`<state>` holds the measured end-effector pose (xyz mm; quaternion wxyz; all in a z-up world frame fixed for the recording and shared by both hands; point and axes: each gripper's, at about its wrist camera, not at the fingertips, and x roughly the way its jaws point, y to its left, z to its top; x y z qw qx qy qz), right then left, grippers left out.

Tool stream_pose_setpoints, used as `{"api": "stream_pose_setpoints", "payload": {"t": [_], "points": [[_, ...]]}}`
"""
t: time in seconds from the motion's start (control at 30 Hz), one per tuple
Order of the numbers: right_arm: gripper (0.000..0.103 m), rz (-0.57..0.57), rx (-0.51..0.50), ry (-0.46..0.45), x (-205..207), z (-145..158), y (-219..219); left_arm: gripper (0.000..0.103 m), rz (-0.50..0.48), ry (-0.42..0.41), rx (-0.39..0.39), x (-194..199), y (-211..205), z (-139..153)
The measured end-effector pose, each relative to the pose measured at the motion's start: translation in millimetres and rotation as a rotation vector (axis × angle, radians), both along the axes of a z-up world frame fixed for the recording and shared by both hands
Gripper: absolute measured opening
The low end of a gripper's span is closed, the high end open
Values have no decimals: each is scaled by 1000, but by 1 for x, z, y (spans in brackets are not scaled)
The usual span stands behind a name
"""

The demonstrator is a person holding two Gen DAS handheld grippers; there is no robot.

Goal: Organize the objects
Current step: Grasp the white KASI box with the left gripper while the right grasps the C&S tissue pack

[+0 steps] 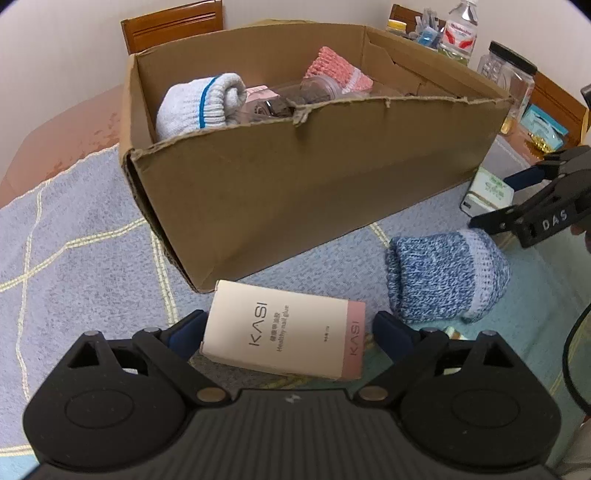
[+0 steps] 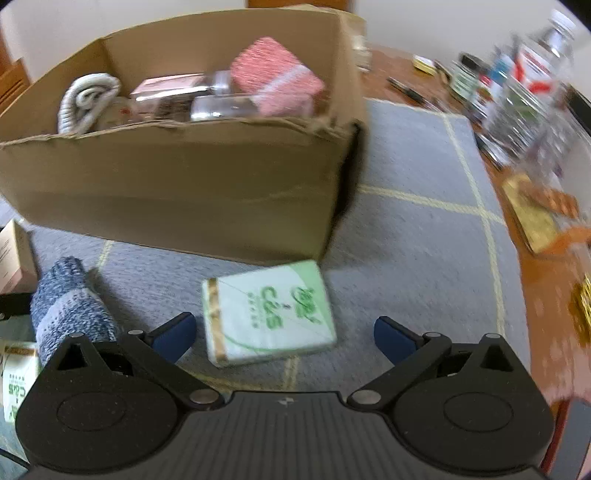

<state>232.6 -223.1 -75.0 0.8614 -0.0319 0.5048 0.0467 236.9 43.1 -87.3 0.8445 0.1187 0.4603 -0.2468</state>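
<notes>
A torn-edged cardboard box (image 1: 295, 177) stands open on a blue-grey cloth with pale yellow grid lines (image 1: 74, 240), which covers part of a reddish wooden table (image 2: 406, 77). Inside the box, at the left, lies a rolled white sock with a blue stripe (image 1: 199, 103); at the far right is a folded pink knitted cloth (image 1: 336, 70), and between them lie clear plastic jars (image 1: 317, 90) on their sides.

Near the box's front wall, the left gripper (image 1: 288, 328) has its jaws spread, with a white and pink KASI nail glue box (image 1: 284, 330) lying tilted between them; the left blue pad looks just beside the box edge and the right pad stands clear of it, so nothing is clamped. Just right of that box sits a rolled blue marled sock (image 1: 447, 273) on the cloth.

The right gripper (image 2: 284, 332) hangs with its jaws wide apart over a green and white tissue pack (image 2: 269, 314) that lies flat on the cloth, just near the box's right front corner; the pads do not touch it. This view is blurred.

Far right on the table stand a water bottle (image 1: 460, 31) and a clear jar with a black lid (image 1: 509, 74) among small clutter
</notes>
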Motion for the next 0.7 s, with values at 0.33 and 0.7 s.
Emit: {"api": "stream_pose_setpoints", "payload": {"t": [0.33, 0.7], "points": [[78, 65, 6, -30, -1, 8, 10, 83, 43, -6, -20, 1, 4, 1], [70, 67, 15, 15, -5, 19, 4, 83, 42, -6, -7, -5, 1, 22]]}}
